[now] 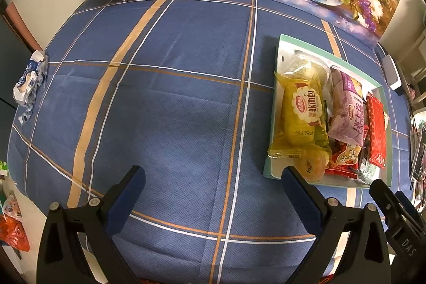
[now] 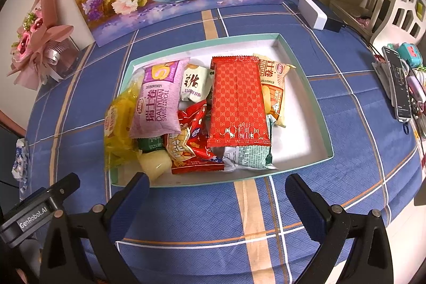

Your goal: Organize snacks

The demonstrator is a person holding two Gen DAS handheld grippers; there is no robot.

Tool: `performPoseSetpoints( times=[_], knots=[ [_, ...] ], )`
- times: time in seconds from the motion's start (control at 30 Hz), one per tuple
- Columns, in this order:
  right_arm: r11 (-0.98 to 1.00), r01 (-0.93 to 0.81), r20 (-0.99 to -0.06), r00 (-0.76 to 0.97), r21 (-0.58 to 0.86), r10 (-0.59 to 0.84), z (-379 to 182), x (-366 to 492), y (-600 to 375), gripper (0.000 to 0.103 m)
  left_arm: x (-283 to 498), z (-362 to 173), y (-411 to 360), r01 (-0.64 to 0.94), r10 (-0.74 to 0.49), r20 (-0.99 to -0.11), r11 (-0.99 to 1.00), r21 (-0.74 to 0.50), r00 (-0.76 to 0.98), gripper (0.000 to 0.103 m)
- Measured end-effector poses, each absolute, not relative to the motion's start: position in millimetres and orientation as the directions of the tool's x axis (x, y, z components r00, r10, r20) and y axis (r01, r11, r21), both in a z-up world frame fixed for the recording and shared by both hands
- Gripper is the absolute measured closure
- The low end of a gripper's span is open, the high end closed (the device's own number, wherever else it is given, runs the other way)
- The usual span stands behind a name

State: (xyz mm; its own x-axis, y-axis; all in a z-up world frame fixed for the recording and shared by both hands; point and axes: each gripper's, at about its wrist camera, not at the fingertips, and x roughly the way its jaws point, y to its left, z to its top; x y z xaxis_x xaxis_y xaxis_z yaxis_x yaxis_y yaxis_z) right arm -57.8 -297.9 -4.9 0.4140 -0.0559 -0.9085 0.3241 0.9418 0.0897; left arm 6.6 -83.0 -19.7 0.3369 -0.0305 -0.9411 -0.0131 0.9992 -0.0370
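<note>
Your left claw (image 1: 213, 186) and right claw (image 2: 217, 189) are both spread wide, gripping nothing, low over the blue plaid desk (image 1: 173, 111). Bare cloth lies left of the tray (image 2: 306, 76). Snacks are piled in the tray's left half: yellow pack (image 1: 300, 113), pink roll (image 2: 159, 100), red bar (image 2: 237, 100).

pink snack pack (image 2: 159, 104): "DALIYUAN SWISS ROLL" | left hand-held gripper (image 2: 34, 217): "GenRobot.AI"
</note>
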Motion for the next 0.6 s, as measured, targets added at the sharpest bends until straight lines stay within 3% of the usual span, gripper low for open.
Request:
performPoseSetpoints(
  times=[0.6],
  knots=[
    [0.943,0.321,-0.912,0.406,0.082,-0.059,-7.8,-57.1,-297.0,0.0,8.1,-21.8,-83.9,-0.012,-0.026,-0.944,0.999,-0.032,0.329,0.001]
  ],
)
